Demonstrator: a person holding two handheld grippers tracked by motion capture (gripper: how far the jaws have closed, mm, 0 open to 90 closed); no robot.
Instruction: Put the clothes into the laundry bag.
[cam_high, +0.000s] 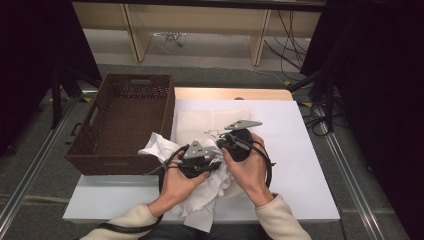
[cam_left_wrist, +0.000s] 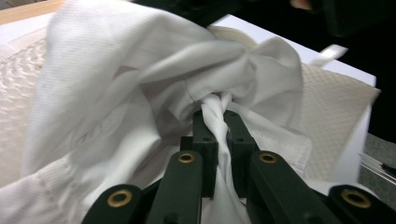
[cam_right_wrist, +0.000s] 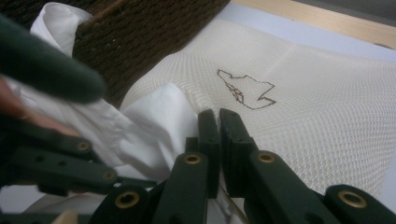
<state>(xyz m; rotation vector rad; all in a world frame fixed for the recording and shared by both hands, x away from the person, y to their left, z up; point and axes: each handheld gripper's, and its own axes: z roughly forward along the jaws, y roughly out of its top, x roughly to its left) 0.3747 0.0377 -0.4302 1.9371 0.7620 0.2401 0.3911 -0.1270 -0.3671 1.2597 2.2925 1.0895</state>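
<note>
Left gripper view: left claw (cam_left_wrist: 216, 122) pinches a twisted rope of the white shirt (cam_left_wrist: 140, 84) — thin, finely ribbed cotton, crumpled. Right claw (cam_right_wrist: 215, 122) is clamped on a soft fold of that shirt, which lies bunched on the white worktop (cam_high: 300, 165) beside the brown woven basket (cam_high: 120, 122), over a cream waffle-textured cloth (cam_right_wrist: 317, 107).

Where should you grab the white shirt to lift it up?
Probably at a bunched fold, like the twisted ridge the left gripper pinches now. The white shirt lies crumpled in soft humps, so coming from the near side along the table gets a thick fold. Flat spots give nothing to pinch.
</note>
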